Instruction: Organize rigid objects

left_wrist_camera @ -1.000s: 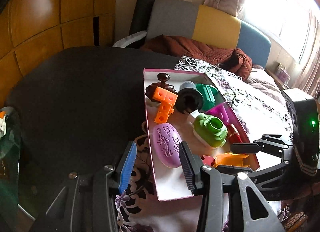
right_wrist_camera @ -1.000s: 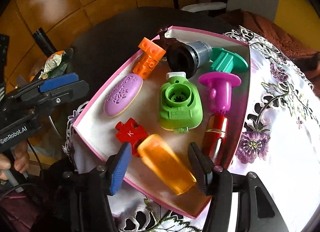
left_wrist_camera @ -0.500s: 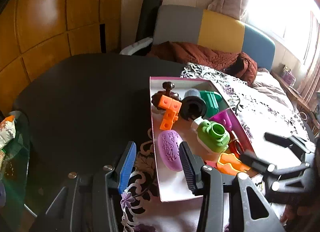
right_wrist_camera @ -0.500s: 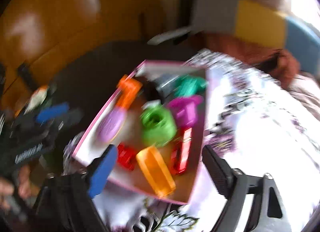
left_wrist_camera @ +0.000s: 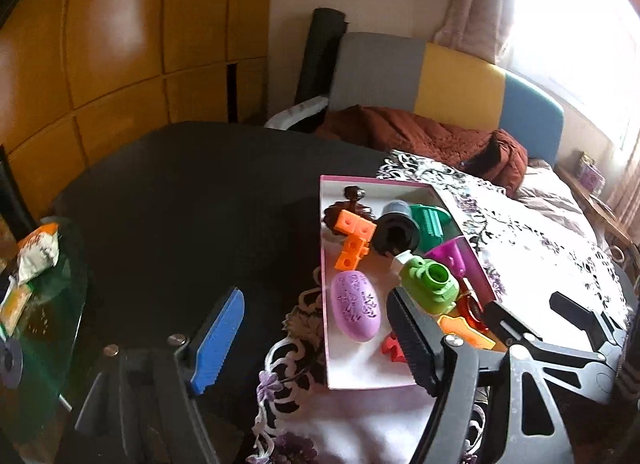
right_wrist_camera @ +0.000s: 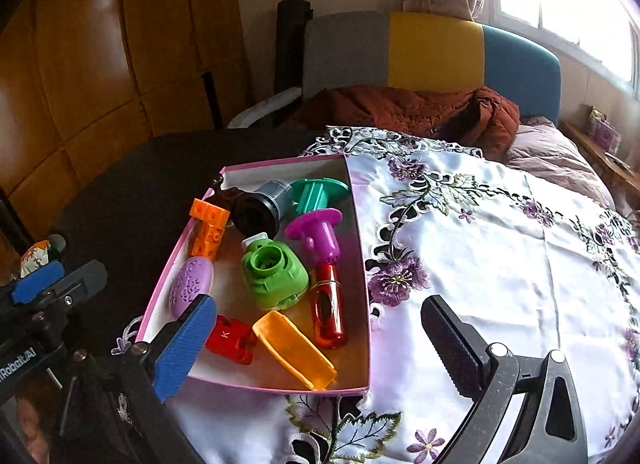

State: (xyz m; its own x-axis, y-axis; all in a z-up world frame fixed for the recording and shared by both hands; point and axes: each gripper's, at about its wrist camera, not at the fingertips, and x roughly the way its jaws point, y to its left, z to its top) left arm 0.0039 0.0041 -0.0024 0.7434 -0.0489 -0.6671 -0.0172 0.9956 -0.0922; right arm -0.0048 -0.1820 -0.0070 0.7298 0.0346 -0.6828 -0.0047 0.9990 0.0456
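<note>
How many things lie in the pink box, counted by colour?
Orange: 2, block piece, long case
Green: 2, punch, teal spool
Purple: 2, oval, magenta spool
Red: 2, puzzle piece, tube
Dark: 2, cylinder, brown piece
Total: 10

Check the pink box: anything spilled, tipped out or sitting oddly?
Nothing spilled; every piece lies inside the pink box. Only oddity: the orange block piece leans up on the box's left wall, poking above the rim.
</note>
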